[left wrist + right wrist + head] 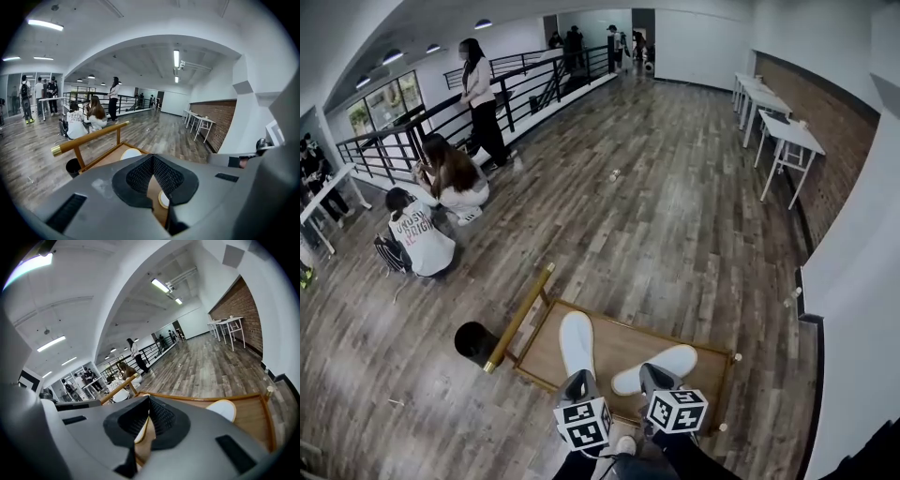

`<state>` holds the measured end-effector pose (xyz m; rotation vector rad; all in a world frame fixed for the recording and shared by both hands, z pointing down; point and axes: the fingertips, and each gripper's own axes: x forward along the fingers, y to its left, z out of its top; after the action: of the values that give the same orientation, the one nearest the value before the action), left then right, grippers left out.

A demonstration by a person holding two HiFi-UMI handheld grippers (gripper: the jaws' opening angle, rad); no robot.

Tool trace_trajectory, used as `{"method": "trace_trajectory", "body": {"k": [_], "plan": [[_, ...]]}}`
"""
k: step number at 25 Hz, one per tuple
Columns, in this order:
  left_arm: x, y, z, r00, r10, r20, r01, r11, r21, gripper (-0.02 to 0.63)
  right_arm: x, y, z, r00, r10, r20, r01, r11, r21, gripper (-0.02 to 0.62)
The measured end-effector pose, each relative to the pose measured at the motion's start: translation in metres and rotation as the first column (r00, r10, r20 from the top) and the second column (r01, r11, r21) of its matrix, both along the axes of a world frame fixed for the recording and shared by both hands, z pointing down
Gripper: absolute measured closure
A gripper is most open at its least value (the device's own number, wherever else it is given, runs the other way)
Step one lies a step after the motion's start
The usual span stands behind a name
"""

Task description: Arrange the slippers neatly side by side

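Two white slippers lie on a low wooden tray [617,339]. The left slipper [576,341] points away from me. The right slipper [658,367] lies slanted, its toe toward the right. My left gripper [578,383] hovers at the left slipper's near end, its jaws shut and empty. My right gripper [654,376] hangs over the right slipper, also shut on nothing. In the left gripper view the left gripper [151,158] has the left slipper [131,153] just beyond it. In the right gripper view the right gripper [149,399] has the right slipper's toe [224,409] to its right.
The tray has a wooden handle bar with a brass tip [519,319] on its left side. A black bin [475,342] stands beside it. Several people [450,178] are by the railing at far left. White tables [787,136] line the brick wall at right.
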<state>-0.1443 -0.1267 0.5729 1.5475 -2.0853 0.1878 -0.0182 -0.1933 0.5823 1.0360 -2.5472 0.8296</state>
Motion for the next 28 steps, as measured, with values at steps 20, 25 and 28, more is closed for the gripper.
{"method": "trace_trajectory", "body": {"k": [20,25,28], "plan": [[0.003,-0.078,0.017,0.963,0.267,-0.031,-0.268,0.962,-0.048,0.607,0.044,-0.047,0.014,0.944,0.330,-0.021,-0.330,0.942,-0.061,0.598],[-0.003,-0.087,0.016,0.921,0.388,-0.029,-0.389,0.920,-0.045,0.607,0.032,-0.049,0.007,0.914,0.406,-0.023,-0.406,0.913,-0.045,0.598],[-0.008,-0.088,0.019,0.892,0.451,-0.028,-0.452,0.891,-0.045,0.607,0.026,-0.043,0.008,0.895,0.445,-0.038,-0.446,0.894,-0.036,0.598]]}}
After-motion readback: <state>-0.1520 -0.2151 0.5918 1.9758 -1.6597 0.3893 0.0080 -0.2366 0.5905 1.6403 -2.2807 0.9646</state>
